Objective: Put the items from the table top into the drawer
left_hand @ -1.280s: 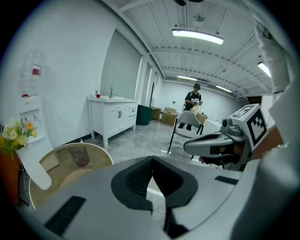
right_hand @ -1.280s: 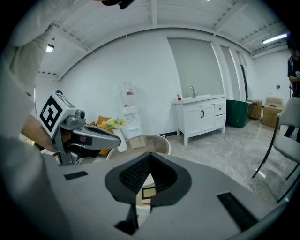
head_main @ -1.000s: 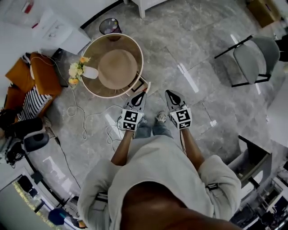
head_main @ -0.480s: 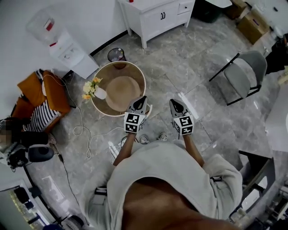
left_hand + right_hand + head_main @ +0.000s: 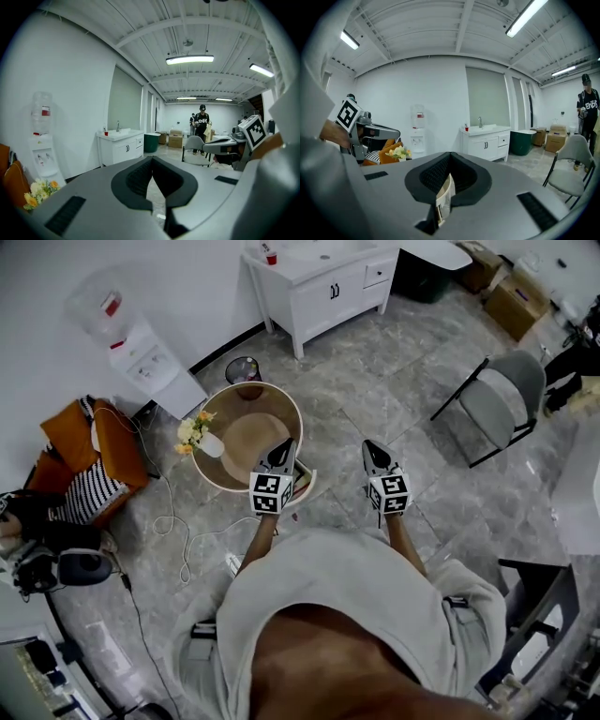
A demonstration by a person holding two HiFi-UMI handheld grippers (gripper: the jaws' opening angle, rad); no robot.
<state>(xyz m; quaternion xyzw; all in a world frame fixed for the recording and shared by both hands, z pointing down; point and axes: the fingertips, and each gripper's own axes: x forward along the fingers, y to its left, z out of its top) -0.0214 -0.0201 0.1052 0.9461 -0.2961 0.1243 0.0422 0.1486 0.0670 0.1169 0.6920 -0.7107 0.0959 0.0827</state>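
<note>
A round wooden table [image 5: 294,412] stands on the floor ahead, with a tan hat [image 5: 247,435] and a white vase of flowers [image 5: 200,436] on it. A small cream drawer [image 5: 304,480] juts open from its near side, and shows through the right jaws' gap as the drawer [image 5: 442,194]. My left gripper [image 5: 283,445] is held in the air over the table's near edge, shut and empty. Its tips [image 5: 151,158] meet. My right gripper [image 5: 372,447] hangs to the right of the table over the floor, its tips [image 5: 451,153] also shut on nothing.
A white sink cabinet [image 5: 323,282] stands by the far wall, a water dispenser [image 5: 136,351] and a small bin [image 5: 244,369] left of it. A grey chair [image 5: 502,399] is at the right, an orange seat [image 5: 89,432] at the left. Cables [image 5: 173,521] lie on the floor. A person [image 5: 201,127] stands far off.
Both grippers have risen together, still shut. The head view has swung up, bringing the sink cabinet and dispenser into sight.
</note>
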